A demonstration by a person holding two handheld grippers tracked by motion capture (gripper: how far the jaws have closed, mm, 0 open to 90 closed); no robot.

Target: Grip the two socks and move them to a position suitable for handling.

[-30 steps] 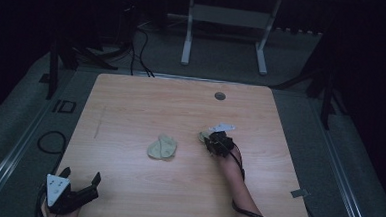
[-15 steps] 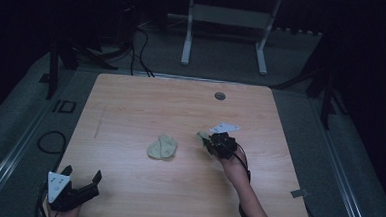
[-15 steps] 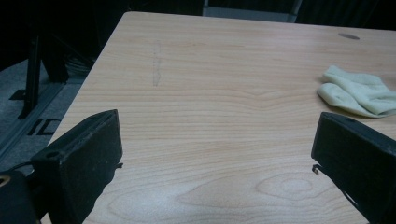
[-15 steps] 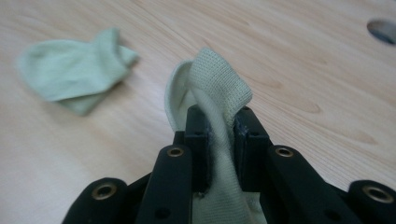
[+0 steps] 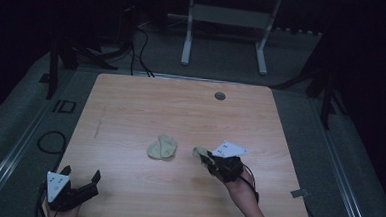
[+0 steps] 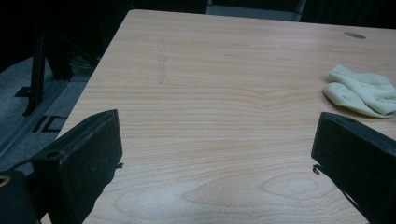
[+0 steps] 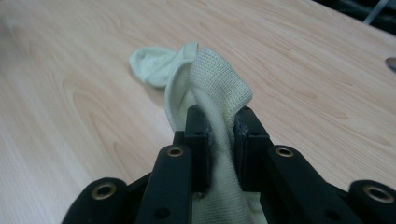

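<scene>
Room: dim; grey floor with cables, metal stand legs beyond the far edge of the desk (image 5: 131,100).
Desk: light wood grain, round grommet (image 5: 219,96) near far edge.
Right gripper (image 5: 206,157): fingers (image 7: 198,133) pressed onto a pale green sock (image 7: 219,84); ribbed cuff rises between and above the fingers.
Second sock (image 5: 162,147): crumpled, flat on desk, ahead of and near the right fingers, apart from the held one.
Left gripper (image 5: 81,180): fingers (image 6: 88,149) spread wide, nothing between them, over the near-left desk corner; second sock lies ahead, toward the right finger.
</scene>
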